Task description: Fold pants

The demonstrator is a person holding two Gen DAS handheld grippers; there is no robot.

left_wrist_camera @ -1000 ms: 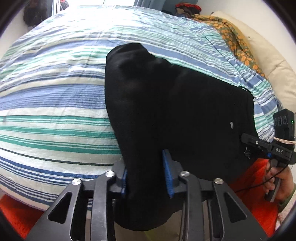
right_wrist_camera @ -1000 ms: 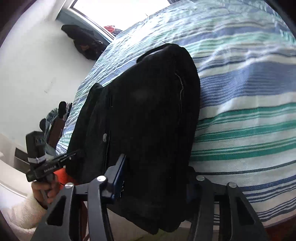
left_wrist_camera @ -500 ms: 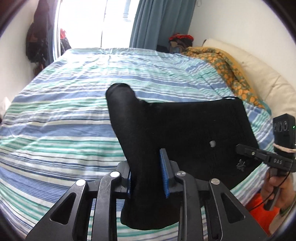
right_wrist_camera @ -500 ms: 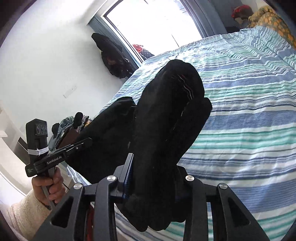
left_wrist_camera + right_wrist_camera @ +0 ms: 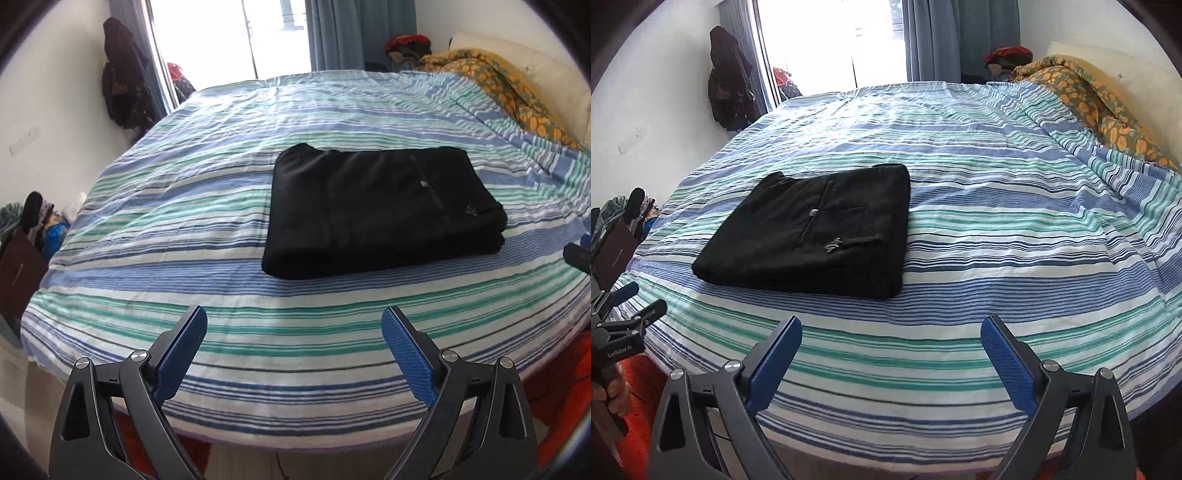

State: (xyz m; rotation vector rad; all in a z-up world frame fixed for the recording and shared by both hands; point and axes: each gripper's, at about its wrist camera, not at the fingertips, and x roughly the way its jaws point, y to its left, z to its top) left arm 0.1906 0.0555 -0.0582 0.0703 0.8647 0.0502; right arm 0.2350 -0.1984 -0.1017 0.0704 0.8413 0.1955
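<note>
Left hand-held gripper [image 5: 291, 343] jaws opening — empty; right hand-held gripper [image 5: 891, 354] likewise.

A home bedroom: striped bed [image 5: 258, 229], curtained window [image 5: 258, 33] (clothes hanging nearby).

The pants [image 5: 380, 206] are showing as thick, matt black cloth with a soft, slightly fuzzy nap. The bed sheet [image 5: 221, 229], spreading out at nine o'clock of them, is looking like thin, crinkled woven cotton. The left tongs [image 5: 291, 354] are opening, nothing between them, wearing dimpled blue rubbery pads [image 5: 406, 358] on matt black plastic arms with shiny metal rivets; the right tongs [image 5: 892, 363] are looking alike.
</note>
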